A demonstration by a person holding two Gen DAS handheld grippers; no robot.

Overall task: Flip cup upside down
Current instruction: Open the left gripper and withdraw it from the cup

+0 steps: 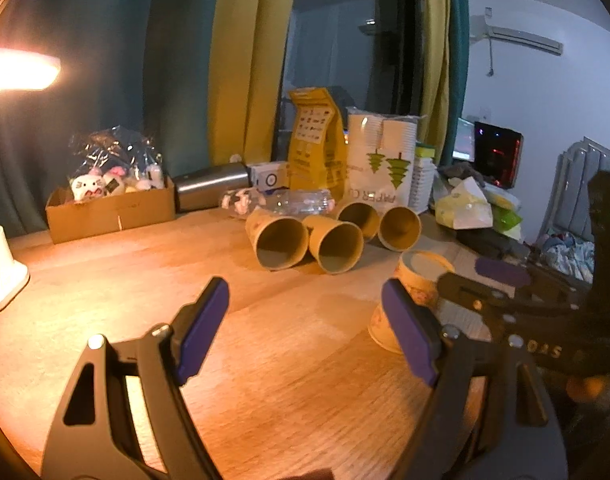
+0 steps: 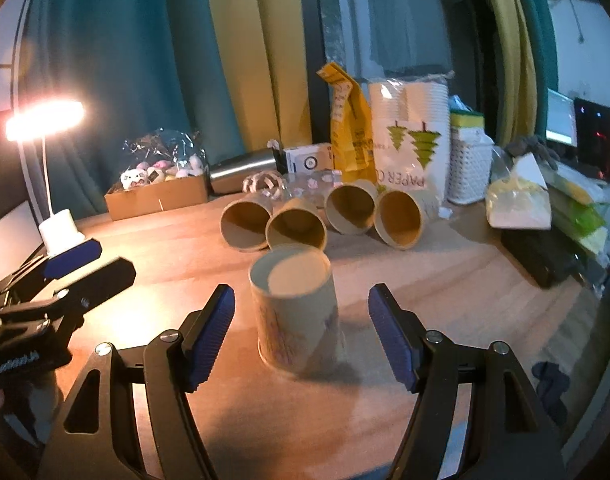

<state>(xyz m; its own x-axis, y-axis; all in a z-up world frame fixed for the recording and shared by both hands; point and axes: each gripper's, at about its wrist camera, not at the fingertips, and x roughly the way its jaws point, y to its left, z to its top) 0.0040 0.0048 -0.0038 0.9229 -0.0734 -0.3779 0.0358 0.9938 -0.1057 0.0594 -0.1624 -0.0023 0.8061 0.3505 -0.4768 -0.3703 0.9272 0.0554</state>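
A paper cup (image 2: 297, 312) stands upside down on the wooden table (image 2: 445, 292), base up, between the open fingers of my right gripper (image 2: 301, 332), which do not touch it. The same cup (image 1: 417, 284) shows at the right of the left wrist view, partly behind a blue pad. My left gripper (image 1: 305, 332) is open and empty over bare table to the cup's left. Several more paper cups (image 2: 317, 216) lie on their sides behind it, mouths toward me.
A lit desk lamp (image 2: 57, 216) stands at the left. A cardboard box of plush toys (image 2: 157, 192), a steel flask (image 2: 245, 170), a yellow bag (image 2: 349, 136), a sleeve of paper cups (image 2: 413, 140) and a white basket (image 2: 469, 164) line the back.
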